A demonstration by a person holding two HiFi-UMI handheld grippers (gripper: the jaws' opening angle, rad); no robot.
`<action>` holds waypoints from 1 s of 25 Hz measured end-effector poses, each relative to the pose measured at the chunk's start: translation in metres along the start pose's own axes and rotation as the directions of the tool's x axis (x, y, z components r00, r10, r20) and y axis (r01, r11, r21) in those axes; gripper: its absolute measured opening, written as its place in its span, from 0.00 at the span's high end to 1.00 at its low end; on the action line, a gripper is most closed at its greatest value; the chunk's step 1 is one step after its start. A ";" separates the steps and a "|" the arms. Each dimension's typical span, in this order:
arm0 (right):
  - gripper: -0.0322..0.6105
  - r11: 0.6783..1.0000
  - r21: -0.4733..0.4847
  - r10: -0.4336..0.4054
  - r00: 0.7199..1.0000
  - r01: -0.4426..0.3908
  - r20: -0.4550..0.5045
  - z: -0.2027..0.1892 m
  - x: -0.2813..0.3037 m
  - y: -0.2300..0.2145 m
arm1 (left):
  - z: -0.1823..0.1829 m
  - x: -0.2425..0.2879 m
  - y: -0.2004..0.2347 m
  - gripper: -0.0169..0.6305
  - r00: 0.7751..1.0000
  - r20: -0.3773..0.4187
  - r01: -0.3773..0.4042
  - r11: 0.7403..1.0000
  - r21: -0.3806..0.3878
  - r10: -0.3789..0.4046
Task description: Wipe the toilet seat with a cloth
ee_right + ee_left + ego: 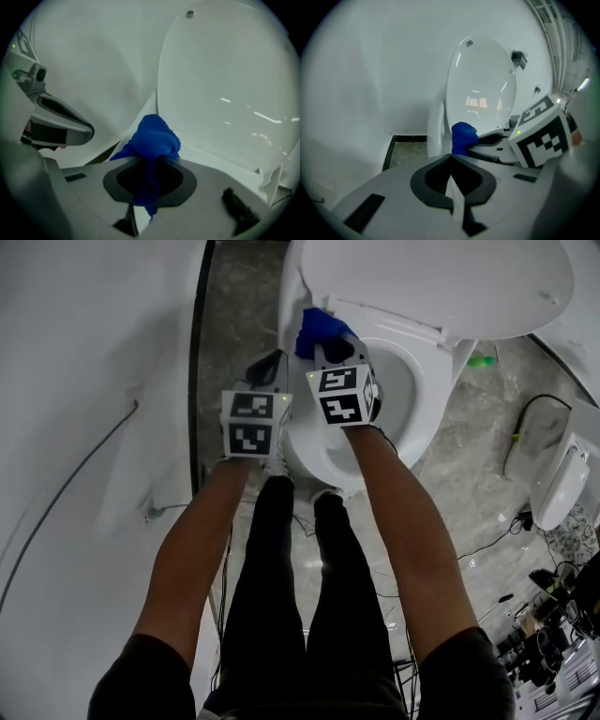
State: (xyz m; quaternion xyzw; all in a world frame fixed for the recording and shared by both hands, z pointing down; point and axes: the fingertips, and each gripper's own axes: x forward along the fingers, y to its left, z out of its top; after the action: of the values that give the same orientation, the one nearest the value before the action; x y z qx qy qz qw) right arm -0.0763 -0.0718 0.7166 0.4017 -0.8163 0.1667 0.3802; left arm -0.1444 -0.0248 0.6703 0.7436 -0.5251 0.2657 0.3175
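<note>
The white toilet stands with its lid (441,277) raised and its seat (436,381) down around the bowl. My right gripper (330,348) is shut on a bunched blue cloth (323,331) at the seat's rear left, close to the hinge. In the right gripper view the cloth (152,140) bulges out past the jaws of the right gripper (150,159), with the lid (225,84) behind it. My left gripper (265,367) hovers just left of the toilet, shut and holding nothing. Its jaws meet in the left gripper (451,157) view, where the cloth (463,137) shows beyond them.
A white wall panel (94,381) fills the left, edged by a dark strip of stone floor (234,306). Cables (525,418) run over the floor at right, by another white fixture (562,479). Small clutter (553,643) lies at the lower right. My legs stand below the bowl.
</note>
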 end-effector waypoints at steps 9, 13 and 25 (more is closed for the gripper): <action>0.85 0.994 0.059 -0.095 0.995 0.097 -0.032 -0.008 -0.006 -0.045 | 0.002 0.014 -0.020 0.96 0.999 -0.021 0.028 1.000 -0.002 -0.028; 0.85 0.978 0.121 -0.162 0.985 0.168 -0.052 -0.022 -0.017 -0.081 | 0.003 0.019 -0.046 0.96 0.998 -0.028 0.059 0.998 -0.007 -0.059; 0.85 0.929 0.252 -0.250 0.961 0.272 -0.117 -0.080 -0.060 -0.159 | 0.007 0.027 -0.088 0.96 0.996 -0.034 0.086 0.995 -0.054 -0.088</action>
State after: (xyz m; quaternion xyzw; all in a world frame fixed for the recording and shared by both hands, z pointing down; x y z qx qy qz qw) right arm 0.1105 -0.0927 0.7181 0.5468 -0.7092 0.2390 0.3754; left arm -0.0517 -0.0251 0.6681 0.7523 -0.4931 0.2510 0.3577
